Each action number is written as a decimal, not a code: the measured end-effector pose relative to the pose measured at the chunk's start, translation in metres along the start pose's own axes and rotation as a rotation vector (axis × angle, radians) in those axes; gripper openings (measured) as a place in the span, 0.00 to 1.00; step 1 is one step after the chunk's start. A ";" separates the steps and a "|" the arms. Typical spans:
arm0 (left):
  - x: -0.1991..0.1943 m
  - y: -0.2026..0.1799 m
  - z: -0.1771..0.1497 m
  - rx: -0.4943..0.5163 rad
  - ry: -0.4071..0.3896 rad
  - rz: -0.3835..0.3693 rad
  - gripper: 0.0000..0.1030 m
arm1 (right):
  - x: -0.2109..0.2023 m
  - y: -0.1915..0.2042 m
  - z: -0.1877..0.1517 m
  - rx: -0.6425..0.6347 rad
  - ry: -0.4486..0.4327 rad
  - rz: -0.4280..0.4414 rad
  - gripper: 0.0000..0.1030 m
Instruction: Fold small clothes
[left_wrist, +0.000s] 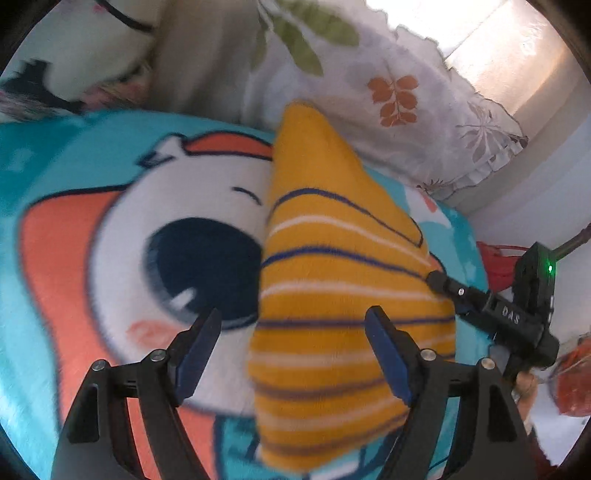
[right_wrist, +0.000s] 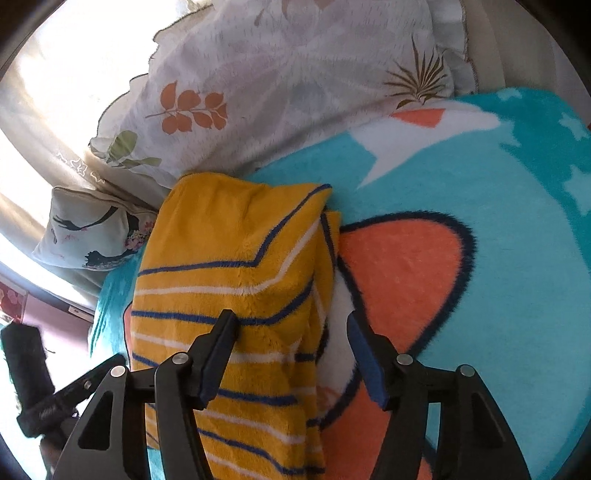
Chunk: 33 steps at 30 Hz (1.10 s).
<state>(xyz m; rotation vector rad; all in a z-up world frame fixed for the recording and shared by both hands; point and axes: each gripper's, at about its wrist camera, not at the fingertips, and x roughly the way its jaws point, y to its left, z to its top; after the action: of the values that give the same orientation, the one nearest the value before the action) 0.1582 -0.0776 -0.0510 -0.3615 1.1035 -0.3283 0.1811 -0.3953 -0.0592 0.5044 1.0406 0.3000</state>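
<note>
Two tools hover over one mustard-yellow fleece garment with navy and white stripes (left_wrist: 343, 295), which lies already doubled over on a plush turquoise blanket printed with a big-eyed orange and white cartoon figure (left_wrist: 110, 229), its far end close to a white pillow with orange and green leaf prints (left_wrist: 388, 85). The left tool (left_wrist: 295, 332) has its fingers spread apart, holding nothing, with the cloth's left edge between them. The right tool (right_wrist: 291, 332) is likewise released, its left finger resting at or just above the striped pile and its right finger over the blanket. The chief risk, I judge, is the thick fleece springing back: the folded layer looks puffy and could slide or open. A pinch closed low might also catch blanket pile with the garment and drag both. Uneven pulls would skew the edges.
</note>
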 end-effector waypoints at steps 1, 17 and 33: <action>0.009 -0.001 0.005 0.010 0.018 -0.020 0.77 | 0.004 -0.001 0.002 0.013 0.005 0.011 0.66; 0.012 0.008 0.008 -0.074 0.091 -0.163 0.47 | 0.038 0.014 0.011 0.176 0.102 0.346 0.48; -0.040 0.005 -0.032 -0.053 -0.013 0.156 0.62 | 0.001 0.050 -0.009 -0.056 -0.021 -0.046 0.58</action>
<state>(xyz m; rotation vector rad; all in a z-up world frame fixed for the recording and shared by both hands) 0.1134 -0.0600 -0.0337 -0.3219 1.1219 -0.1585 0.1739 -0.3504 -0.0368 0.4322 1.0194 0.2821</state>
